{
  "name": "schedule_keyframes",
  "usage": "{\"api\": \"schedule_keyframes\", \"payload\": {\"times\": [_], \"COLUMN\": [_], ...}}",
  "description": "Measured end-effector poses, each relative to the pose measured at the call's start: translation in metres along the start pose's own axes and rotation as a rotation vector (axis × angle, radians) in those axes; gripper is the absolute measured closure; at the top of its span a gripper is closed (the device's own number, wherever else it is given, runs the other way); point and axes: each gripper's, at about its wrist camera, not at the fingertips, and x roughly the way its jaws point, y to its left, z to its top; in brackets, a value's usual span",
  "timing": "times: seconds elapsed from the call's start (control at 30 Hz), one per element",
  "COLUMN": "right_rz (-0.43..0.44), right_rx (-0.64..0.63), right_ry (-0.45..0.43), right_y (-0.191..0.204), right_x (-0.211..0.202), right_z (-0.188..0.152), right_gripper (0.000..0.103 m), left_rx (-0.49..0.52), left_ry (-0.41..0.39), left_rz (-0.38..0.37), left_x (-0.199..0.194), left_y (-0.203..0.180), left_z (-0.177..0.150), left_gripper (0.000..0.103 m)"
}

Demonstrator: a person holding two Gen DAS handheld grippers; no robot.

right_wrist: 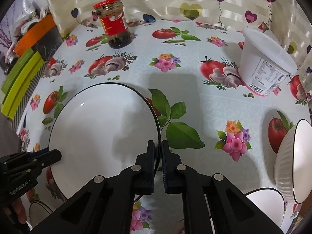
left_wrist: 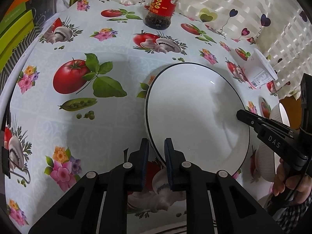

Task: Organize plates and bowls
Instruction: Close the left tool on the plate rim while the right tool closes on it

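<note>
Both grippers pinch the plate's rim, one on each side

Left wrist view: the left gripper [left_wrist: 156, 148] pinches the near-left rim of the white round black-edged ceramic plate [left_wrist: 197, 115] at mid-table, the right gripper [left_wrist: 241, 116], marked "DAS", biting its right edge; right wrist view: the right gripper [right_wrist: 158, 150] is clamped on the plate's [right_wrist: 103, 132] right rim, the left gripper [right_wrist: 52, 155] reading "GenRobot.AI"; uneven lifting could slip that glossy rim, I reckon; the red-lidded glass jar's [right_wrist: 114, 24] label is unreadable.
</note>
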Motion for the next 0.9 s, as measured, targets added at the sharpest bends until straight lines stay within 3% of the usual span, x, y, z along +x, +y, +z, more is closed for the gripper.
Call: {"api": "schedule_keyframes", "payload": {"times": [0.47,0.5,0.57,0.63,0.7,0.8,0.9], "right_rz": [0.005,0.008,0.024,0.009,-0.008,0.001,0.013], "right_rx": [-0.005,-0.006,-0.012,-0.026,-0.029,-0.011,-0.013], "right_ry": [-0.047,-0.052,-0.06,-0.039,-0.019,-0.027,-0.025], "right_y": [0.006,0.007,0.01,0.017,0.021,0.015,0.013], "right_x": [-0.016,-0.019,-0.024,-0.023,-0.018,-0.015,-0.015], "right_z": [-0.002,-0.002,-0.002,-0.001,-0.003,-0.006,-0.007], "right_gripper": [0.096,0.096,0.096,0.096,0.096,0.098,0.098], "left_rx": [0.022,0.025,0.044,0.073,0.057,0.039,-0.006], "left_ry": [-0.047,-0.058,-0.08,-0.094,-0.087,-0.098,-0.06], "left_rz": [0.026,0.012,-0.023,0.036,0.012,0.057,0.017], "left_x": [-0.016,-0.019,-0.029,-0.031,-0.029,-0.026,-0.02], "left_y": [-0.002,-0.003,-0.011,-0.021,-0.019,-0.01,0.005], "left_z": [0.002,0.002,0.004,0.007,0.008,0.006,0.004], "left_gripper": [0.087,0.095,0.098,0.098,0.098,0.098,0.098]}}
